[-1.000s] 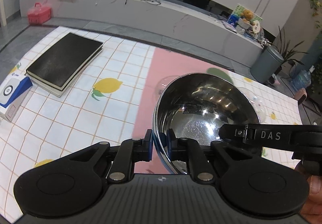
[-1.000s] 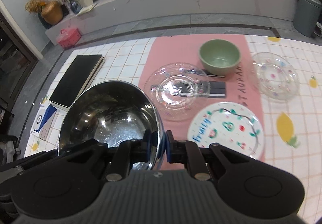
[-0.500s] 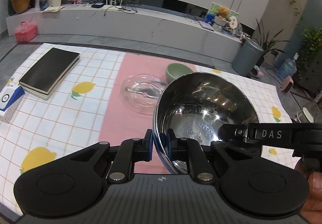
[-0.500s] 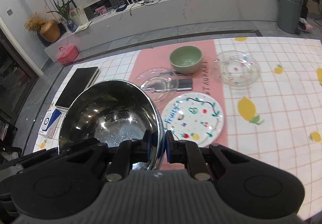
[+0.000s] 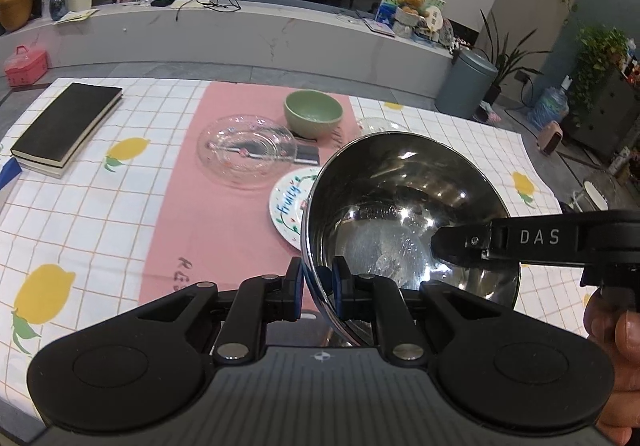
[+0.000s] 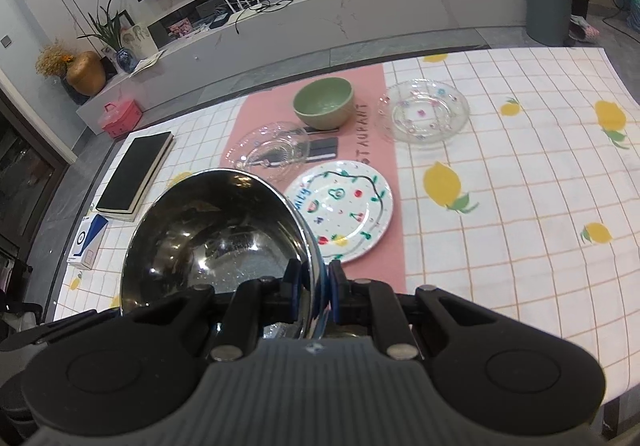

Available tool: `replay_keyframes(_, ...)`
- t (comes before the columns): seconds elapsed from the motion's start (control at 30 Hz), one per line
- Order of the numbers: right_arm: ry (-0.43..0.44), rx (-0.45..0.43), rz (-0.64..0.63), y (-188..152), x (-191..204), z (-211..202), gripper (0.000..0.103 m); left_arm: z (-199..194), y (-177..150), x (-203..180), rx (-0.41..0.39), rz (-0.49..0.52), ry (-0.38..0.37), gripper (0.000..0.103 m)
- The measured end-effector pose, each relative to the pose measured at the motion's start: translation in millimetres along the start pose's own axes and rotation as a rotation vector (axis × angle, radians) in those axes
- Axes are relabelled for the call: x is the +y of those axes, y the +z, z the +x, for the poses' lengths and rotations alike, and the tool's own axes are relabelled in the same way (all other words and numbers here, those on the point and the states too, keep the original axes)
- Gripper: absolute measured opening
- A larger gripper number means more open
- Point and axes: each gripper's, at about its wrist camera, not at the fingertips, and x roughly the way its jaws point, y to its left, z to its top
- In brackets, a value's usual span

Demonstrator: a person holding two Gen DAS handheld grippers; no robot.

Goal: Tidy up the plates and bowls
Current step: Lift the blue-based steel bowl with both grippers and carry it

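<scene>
Left wrist view, item one: steel bowl (image 5: 404, 213), carried above the tabletop (image 5: 100, 213), its rim pinched on the near-left side by the left claw (image 5: 316, 288), jaws narrowed onto the thin wall. Right claw (image 5: 456, 250) is seen gripping the opposite rim, a hand (image 5: 612, 342) behind it.

Right wrist view: the same steel bowl (image 6: 216, 238) is clamped at its right rim by the right claw (image 6: 316, 288); below and beyond it lies the painted plate (image 6: 344, 209).

Handling note: both grips are to be kept level with each other so the bowl is not twisted; the thin, slippery rim is judged liable to slide if one side is raised first. A landing spot clear of the painted plate is to be chosen, and the bowl set down flat before either claw is released.

Surface: checked lemon-print cloth with a pink runner (image 6: 256, 117). Laid out on it: green bowl (image 6: 323, 102), two clear glass plates (image 6: 272, 149) (image 6: 424, 111), a black book (image 6: 138, 169), a blue-and-white box (image 6: 86, 242).

Room: long marble media bench (image 5: 240, 33), dark screen above, potted plants, grey bin (image 6: 548, 1), pink case (image 6: 120, 117) on the floor.
</scene>
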Motion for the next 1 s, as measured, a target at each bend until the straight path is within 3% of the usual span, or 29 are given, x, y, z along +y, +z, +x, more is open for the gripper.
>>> replay_keyframes(1.0,-0.020,0.107,0.044,-50.3,-43.0,21.2,0.013,21.3,-51.7,-23.2,0.116,0.055,-0.016,0.018)
